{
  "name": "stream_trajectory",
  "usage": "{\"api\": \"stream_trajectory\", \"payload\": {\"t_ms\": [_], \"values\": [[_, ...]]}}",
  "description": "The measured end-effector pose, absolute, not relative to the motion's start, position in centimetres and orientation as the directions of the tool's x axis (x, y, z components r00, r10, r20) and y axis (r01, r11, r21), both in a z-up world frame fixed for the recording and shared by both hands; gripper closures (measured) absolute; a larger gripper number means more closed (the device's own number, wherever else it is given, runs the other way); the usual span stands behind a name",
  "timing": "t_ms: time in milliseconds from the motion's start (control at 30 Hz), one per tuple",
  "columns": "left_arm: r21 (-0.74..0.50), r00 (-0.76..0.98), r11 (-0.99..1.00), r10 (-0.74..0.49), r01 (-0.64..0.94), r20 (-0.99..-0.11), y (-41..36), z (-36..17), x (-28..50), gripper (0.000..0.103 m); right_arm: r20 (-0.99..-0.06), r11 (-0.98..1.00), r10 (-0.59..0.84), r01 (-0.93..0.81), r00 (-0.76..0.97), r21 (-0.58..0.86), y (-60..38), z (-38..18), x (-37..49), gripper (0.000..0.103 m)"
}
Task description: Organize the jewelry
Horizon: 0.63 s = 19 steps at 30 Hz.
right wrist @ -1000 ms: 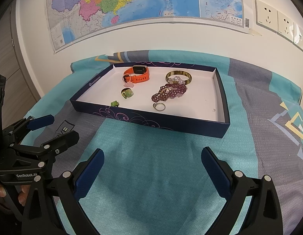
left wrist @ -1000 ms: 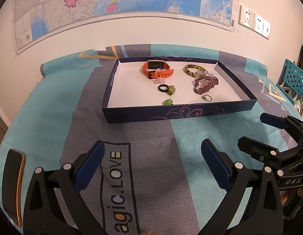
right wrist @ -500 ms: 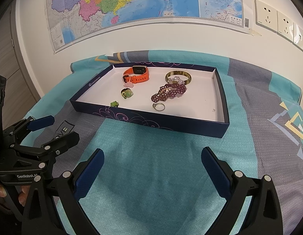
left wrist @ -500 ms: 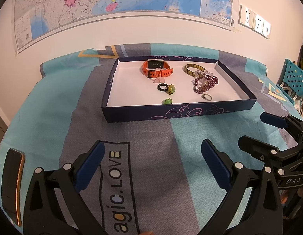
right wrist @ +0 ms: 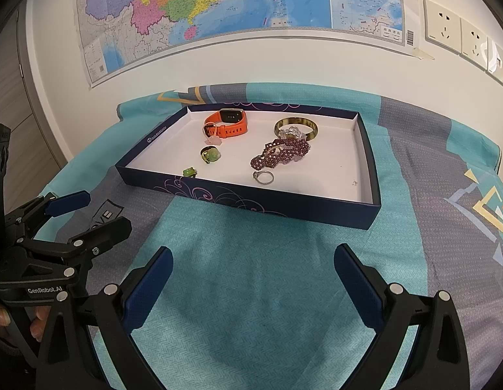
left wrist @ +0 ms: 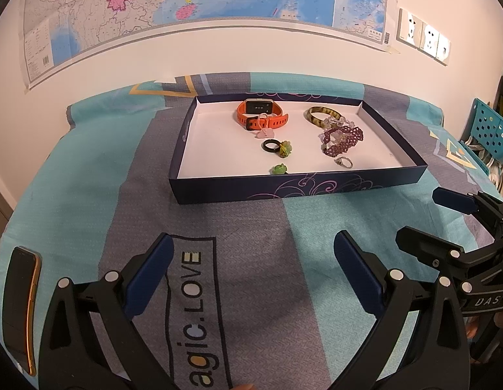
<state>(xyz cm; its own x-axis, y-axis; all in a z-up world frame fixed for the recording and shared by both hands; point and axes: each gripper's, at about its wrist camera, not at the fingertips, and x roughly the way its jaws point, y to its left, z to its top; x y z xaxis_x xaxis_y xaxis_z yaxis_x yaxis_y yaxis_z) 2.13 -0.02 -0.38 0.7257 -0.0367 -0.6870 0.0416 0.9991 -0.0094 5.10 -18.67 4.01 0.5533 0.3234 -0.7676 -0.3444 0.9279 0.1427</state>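
Jewelry (left wrist: 342,138) lies in tray (left wrist: 283,188), well beyond both gaping tools (left wrist: 251,269).

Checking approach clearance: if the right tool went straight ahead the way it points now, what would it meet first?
Probably the near wall of the dark blue box, past bare bedspread. The right tool is open and empty. If it cleared the wall, the silver ring lies nearest behind; depth is uncertain.

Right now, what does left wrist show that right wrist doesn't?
Left wrist only: a phone lying on the cloth at far left, a teal perforated chair at right, and the right gripper.

Right wrist only: the left gripper and a cabinet door at left.

Both: the navy tray holding the orange watch, purple bead bracelet and rings; both jaws open and empty.
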Motion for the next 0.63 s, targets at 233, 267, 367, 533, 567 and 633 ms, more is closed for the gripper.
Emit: {"api": "stream_trajectory", "payload": {"t_ms": [233,267,367,533,567,633], "values": [[-0.009,0.736,0.999,-0.034,0.038,-0.676,0.1,-0.3,2.1,0.006,-0.769,0.927,0.324,-0.346,0.552,0.142,-18.7,4.0,5.2,0.007],[-0.007,0.736,0.999,-0.03,0.034,-0.676,0.2,-0.3,2.2,0.006,-0.769,0.927,0.323,-0.347,0.551,0.141,-18.7,4.0,5.2,0.007],[-0.032,0.72,0.999,-0.048,0.035,-0.692,0.4,-0.5,2.5,0.006,-0.773,0.926,0.323,-0.351,0.546,0.139,-18.6,3.9,5.3,0.007],[-0.067,0.661,0.998,-0.058,0.012,-0.748,1.5,-1.7,3.5,0.006,-0.788,0.932,0.296,-0.344,0.54,0.115,-19.1,3.7,5.5,0.007],[-0.069,0.652,0.998,-0.051,-0.002,-0.756,2.1,-1.9,3.7,0.006,-0.793,0.935,0.283,-0.338,0.54,0.103,-19.5,3.6,5.6,0.007],[-0.064,0.643,0.997,-0.023,-0.04,-0.766,3.4,-2.1,3.9,0.006,-0.807,0.947,0.24,-0.313,0.54,0.072,-20.8,3.4,6.0,0.007]]}}
